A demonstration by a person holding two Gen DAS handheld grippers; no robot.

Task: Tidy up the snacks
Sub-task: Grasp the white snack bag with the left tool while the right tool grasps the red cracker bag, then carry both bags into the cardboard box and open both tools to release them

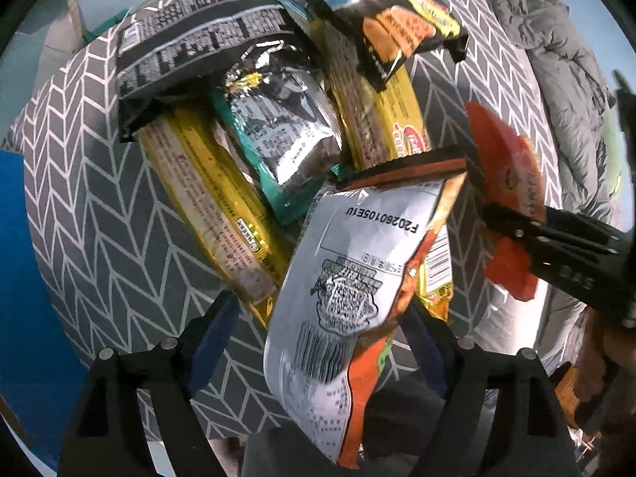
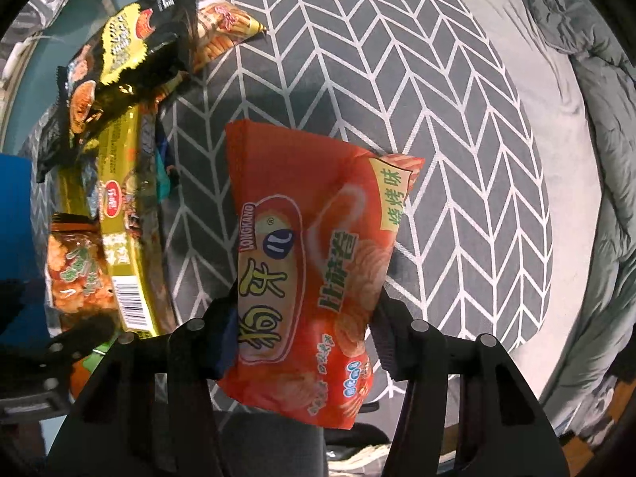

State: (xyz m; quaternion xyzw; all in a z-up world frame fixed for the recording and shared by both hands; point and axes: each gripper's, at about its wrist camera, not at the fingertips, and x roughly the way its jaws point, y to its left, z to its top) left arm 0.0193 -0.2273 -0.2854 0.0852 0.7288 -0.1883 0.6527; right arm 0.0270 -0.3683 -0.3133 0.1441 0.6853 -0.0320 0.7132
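Bare chevron cloth right of the snack pile. Right gripper clamps red chip bag; left gripper clamps silver-backed orange bag, both between jaws.

We see a grey herringbone-patterned cloth, perhaps over a round table, bearing overlapping snack packets.

herringbone cloth | grey quilt | blue box

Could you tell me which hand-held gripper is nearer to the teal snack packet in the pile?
Left. The left hand-held gripper sits just below the teal snack packet; the right hand-held gripper is off to its side.
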